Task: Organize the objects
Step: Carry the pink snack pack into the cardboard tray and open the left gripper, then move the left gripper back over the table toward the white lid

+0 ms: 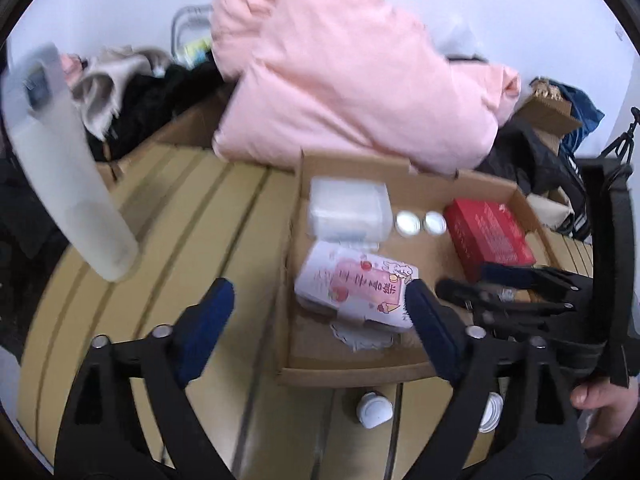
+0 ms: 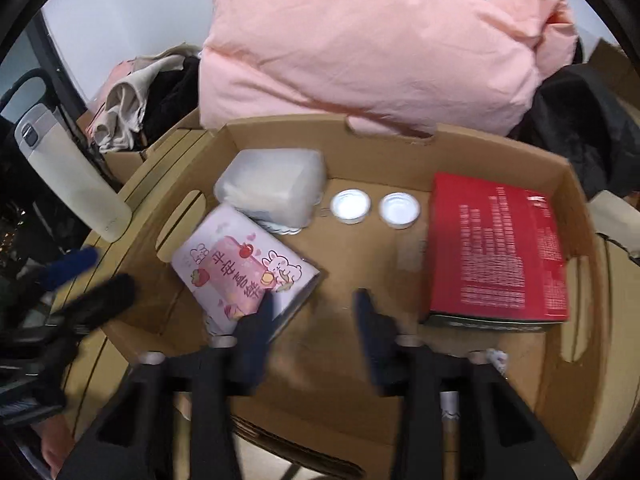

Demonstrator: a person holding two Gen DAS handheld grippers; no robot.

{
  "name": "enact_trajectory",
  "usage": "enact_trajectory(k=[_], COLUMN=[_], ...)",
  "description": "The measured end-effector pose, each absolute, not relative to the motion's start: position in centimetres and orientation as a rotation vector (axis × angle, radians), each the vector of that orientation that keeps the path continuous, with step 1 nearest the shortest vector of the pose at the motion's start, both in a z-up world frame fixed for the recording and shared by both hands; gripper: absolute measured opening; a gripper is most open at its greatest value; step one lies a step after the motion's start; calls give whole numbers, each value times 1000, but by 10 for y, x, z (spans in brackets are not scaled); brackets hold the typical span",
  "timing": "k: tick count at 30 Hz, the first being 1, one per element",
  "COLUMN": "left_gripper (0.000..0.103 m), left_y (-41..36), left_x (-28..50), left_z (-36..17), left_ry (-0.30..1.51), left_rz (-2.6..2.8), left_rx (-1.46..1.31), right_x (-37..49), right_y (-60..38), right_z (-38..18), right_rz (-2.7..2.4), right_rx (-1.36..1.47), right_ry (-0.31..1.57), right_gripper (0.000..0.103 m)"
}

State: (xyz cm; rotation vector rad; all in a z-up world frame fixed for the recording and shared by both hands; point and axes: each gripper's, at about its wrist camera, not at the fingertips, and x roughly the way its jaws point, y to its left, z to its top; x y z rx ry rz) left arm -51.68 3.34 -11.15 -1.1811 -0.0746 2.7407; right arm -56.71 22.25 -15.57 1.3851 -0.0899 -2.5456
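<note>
Over cardboard box [image 2: 400, 152]: both hand-held grippers agape, empty; pink box [image 2: 244, 268] text blurry, prob. Chinese.

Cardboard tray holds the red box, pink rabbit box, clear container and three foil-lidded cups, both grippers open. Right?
Not quite: the cardboard tray holds two foil-lidded cups, not three, as the right wrist view shows. Red box, pink rabbit box and clear container are there; left gripper and right gripper are open.

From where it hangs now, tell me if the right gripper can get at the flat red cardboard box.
Probably yes: the right gripper hangs open inside the cardboard tray, and bare floor separates it from the red box.
</note>
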Motion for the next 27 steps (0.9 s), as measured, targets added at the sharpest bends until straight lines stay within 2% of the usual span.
enact_trajectory(k=[1,2,4,8,12,16,24,27], left_gripper=[87,87,87,98,103,103,103,103], left_y=[32,30,24,9,1,-2,-20,-26], left_x=[-514,-513,-504,-470,-401,-328,-175,-131], left_z=[-106,-99,-81,-42,-1,22,18,3], left_ry=[-69,-62,-69,-97,-75,4,101,106], left_rz=[2751,2760,2777,2819,2848,2841,2829,2845], left_rx=[-1171,-1168,-1154,-1098,-1031,-956,-975,-996], right_x=[-564,-560,-547,-514,-455,-375,-188,-126], right_y=[227,233,249,280,301,313,307,299], right_z=[-152,-145,-127,-86,-41,-16,2,-4], right_rz=[-2569,-2599,-2657,-2749,-2810,-2817,-2819,-2855], right_rx=[1379,1357,1305,1249,1187,1157,1081,1039], right_ry=[-89,-90,-91,-79,-57,-70,33,-31], right_gripper=[97,103,103,103,103,103,103,103])
